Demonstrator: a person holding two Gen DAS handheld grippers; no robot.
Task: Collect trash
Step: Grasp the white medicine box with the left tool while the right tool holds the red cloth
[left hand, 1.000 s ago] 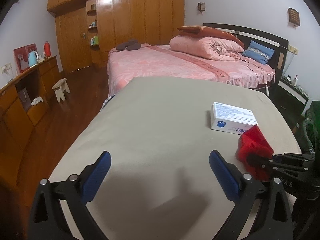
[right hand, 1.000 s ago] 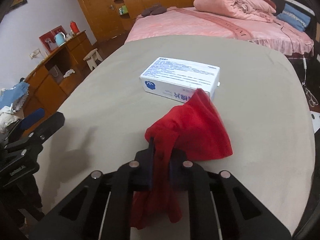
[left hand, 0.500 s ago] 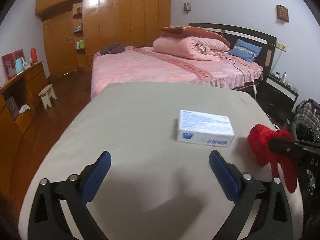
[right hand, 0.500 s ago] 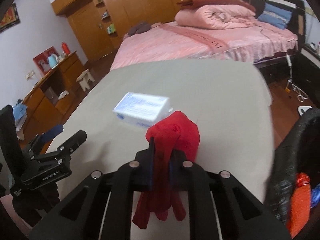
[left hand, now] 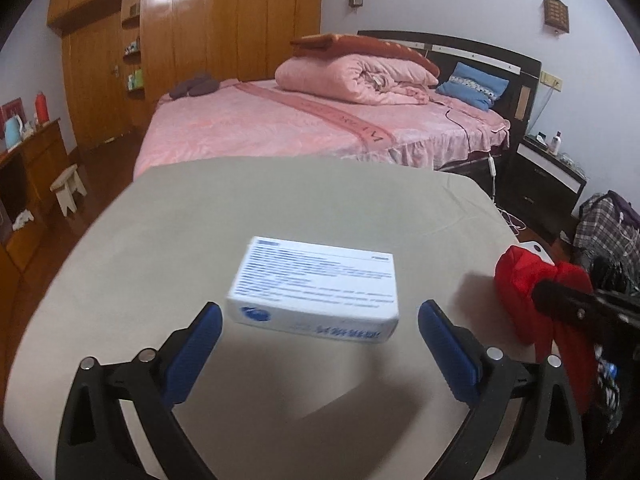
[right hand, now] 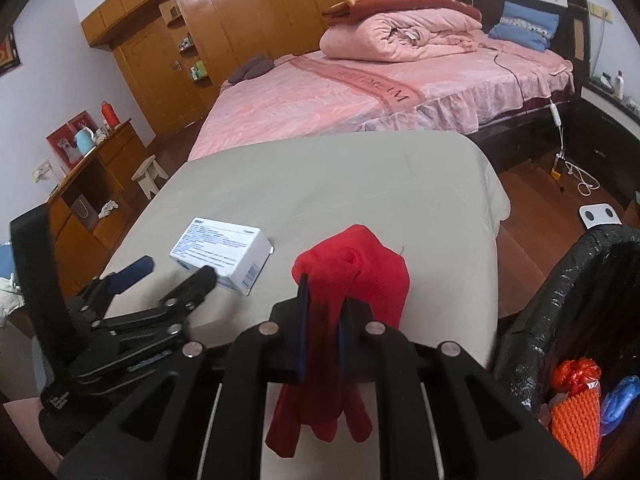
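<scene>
Two grippers were over a table with a beige cloth (left hand: 168, 248). The left gripper (left hand: 318, 334) had its blue pads (left hand: 192, 354) spread wide, with nothing between them. A white box (left hand: 316, 286) with blue print lay flat on the cloth just in front of it, lined up with the gap. The right gripper (right hand: 322, 322) was pinched tight on a red cloth (right hand: 352, 280), and the loose ends hung down below the fingers. It was near the right edge of the table. Beside that edge stood a bin with a black bag (right hand: 560, 292), with orange and blue trash inside. A pink bed (left hand: 304, 120) stood behind the table.
</scene>
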